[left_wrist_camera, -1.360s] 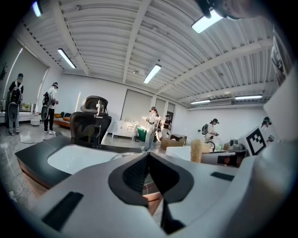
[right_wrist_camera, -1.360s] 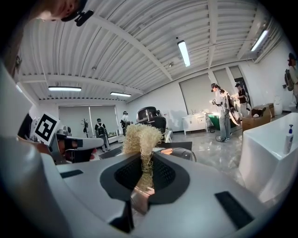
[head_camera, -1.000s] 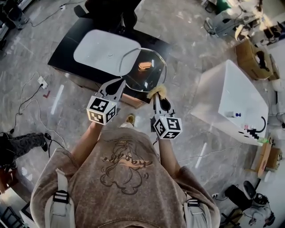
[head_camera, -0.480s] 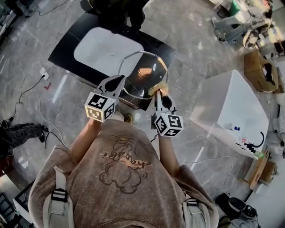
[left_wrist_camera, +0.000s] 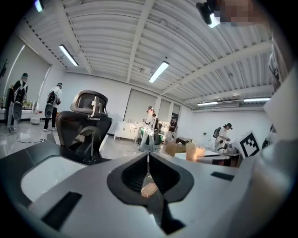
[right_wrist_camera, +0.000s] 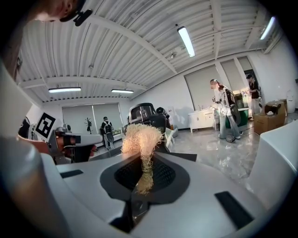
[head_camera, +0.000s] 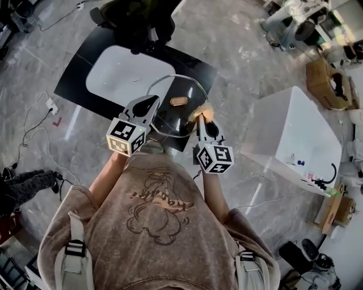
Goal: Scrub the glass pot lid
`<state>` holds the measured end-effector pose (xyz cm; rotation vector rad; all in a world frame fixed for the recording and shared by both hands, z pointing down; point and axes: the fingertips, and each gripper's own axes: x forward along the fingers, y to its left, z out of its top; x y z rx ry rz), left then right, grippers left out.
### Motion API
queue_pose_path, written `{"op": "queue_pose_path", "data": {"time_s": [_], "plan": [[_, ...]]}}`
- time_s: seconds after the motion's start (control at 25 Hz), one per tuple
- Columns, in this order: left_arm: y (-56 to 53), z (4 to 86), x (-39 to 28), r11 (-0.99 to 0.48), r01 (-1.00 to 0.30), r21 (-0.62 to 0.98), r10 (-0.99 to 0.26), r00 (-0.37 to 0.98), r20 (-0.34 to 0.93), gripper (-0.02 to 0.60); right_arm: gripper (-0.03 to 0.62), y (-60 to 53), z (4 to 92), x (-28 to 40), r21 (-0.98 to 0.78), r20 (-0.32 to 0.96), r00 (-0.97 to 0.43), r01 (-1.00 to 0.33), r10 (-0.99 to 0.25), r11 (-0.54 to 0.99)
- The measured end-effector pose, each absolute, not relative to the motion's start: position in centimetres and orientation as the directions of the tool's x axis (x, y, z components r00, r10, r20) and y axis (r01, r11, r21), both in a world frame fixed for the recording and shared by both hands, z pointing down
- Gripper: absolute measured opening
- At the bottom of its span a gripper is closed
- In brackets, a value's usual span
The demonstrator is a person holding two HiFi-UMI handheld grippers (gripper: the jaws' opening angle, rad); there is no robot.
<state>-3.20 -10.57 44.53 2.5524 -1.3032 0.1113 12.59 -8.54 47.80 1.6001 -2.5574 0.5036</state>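
A round glass pot lid (head_camera: 170, 119) with a copper-coloured knob (head_camera: 179, 101) is held up over the near edge of a black table (head_camera: 82, 73). My left gripper (head_camera: 152, 101) is shut on the lid's left rim. In the left gripper view the lid shows edge-on as a thin line between the shut jaws (left_wrist_camera: 148, 157). My right gripper (head_camera: 201, 120) is shut on a tuft of pale yellow fibre scrubber (head_camera: 201, 113), which rests against the lid's right rim. The scrubber (right_wrist_camera: 141, 138) sticks up out of the right gripper's jaws (right_wrist_camera: 142, 157).
A white oval basin (head_camera: 122, 76) is set into the black table. A black office chair (head_camera: 142, 17) stands behind the table. A white box-shaped unit (head_camera: 295, 133) stands to the right on the marble floor, with cardboard boxes (head_camera: 324, 82) beyond it. Other people stand far off.
The lid has come lower and nearer to my body in the head view. The scrubber now sits closer to the knob's level on the lid's right side. Both grips are unchanged.
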Motion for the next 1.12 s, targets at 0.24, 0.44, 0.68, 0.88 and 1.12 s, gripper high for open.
{"op": "queue_pose_path", "data": {"time_s": [0.24,0.44,0.68,0.88,1.12], "plan": [[-12.8,44.7,-2.9,-0.582,-0.786,0.211,-0.762,0.617,0.196,0.018,0.041,-10.6,48.3,12.2,-0.231,0.255,-0.45,-0.888,-0.856,0.398],[-13.9,44.9,-3.1,-0.598,-0.768,0.232,-0.745,0.638,0.194,0.15,0.043,-11.7,48.7,11.8,-0.228,0.264,-0.453,-0.887,-0.852,0.401],[-14.7,45.8,-2.4,-0.63,-0.738,0.243,-0.705,0.674,0.219,0.288,0.042,-12.2,49.3,11.9,-0.225,0.283,-0.439,-0.895,-0.853,0.386],[-15.5,45.8,-1.4,-0.669,-0.705,0.235,-0.665,0.709,0.235,0.287,0.041,-12.6,49.3,12.2,-0.225,0.292,-0.43,-0.899,-0.854,0.375],[-15.4,48.0,0.3,-0.731,-0.644,0.226,-0.578,0.76,0.296,0.287,0.041,-12.7,49.7,13.0,-0.227,0.305,-0.409,-0.908,-0.86,0.351]]}}
